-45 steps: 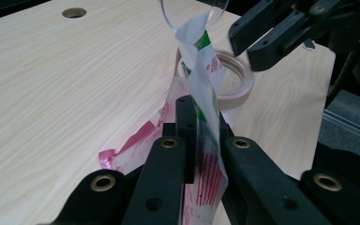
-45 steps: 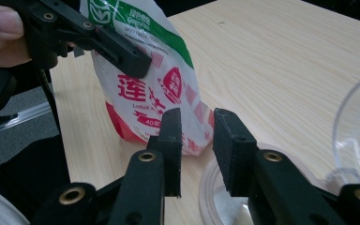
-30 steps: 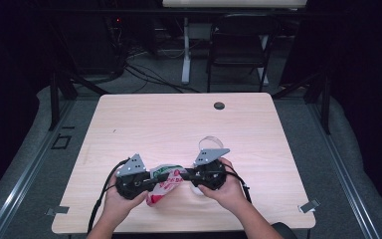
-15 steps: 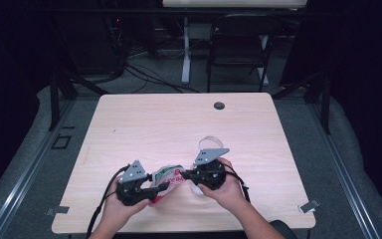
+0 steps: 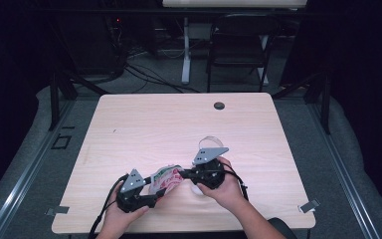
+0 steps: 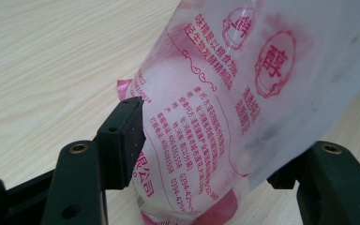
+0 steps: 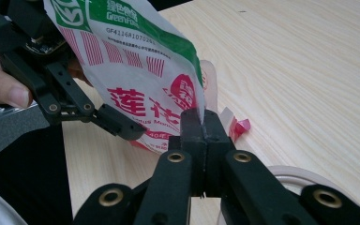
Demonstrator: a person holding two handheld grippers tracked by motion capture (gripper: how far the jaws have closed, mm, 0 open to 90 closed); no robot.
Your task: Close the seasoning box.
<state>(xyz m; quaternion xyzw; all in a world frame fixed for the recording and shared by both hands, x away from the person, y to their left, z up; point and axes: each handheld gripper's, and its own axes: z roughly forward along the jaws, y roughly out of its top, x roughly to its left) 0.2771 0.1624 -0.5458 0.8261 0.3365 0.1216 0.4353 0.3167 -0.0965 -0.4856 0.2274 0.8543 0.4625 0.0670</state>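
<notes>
pale wood-grain counter [image 5: 144, 124], bare apart from a small dark round disc [image 5: 219, 105] near its far edge and a whitish ring [image 5: 210, 141] just beyond the right gripper [image 5: 183, 174]; a chair [image 5: 238, 47] and cables stand well behind, nothing blocking the work. a thin plastic bag [image 5: 165, 177] sits near the front edge between the two grippers: right gripper jaws pressed flat together on its edge, left gripper [image 5: 155, 197] jaws have just been opening and stand spread either side of the bag, pads looking just clear of it. left gripper view shows the bag's [image 6: 225, 108] translucent back with pink print, while right gripper view shows its [image 7: 140, 70] glossy front with green band and red characters.
</notes>
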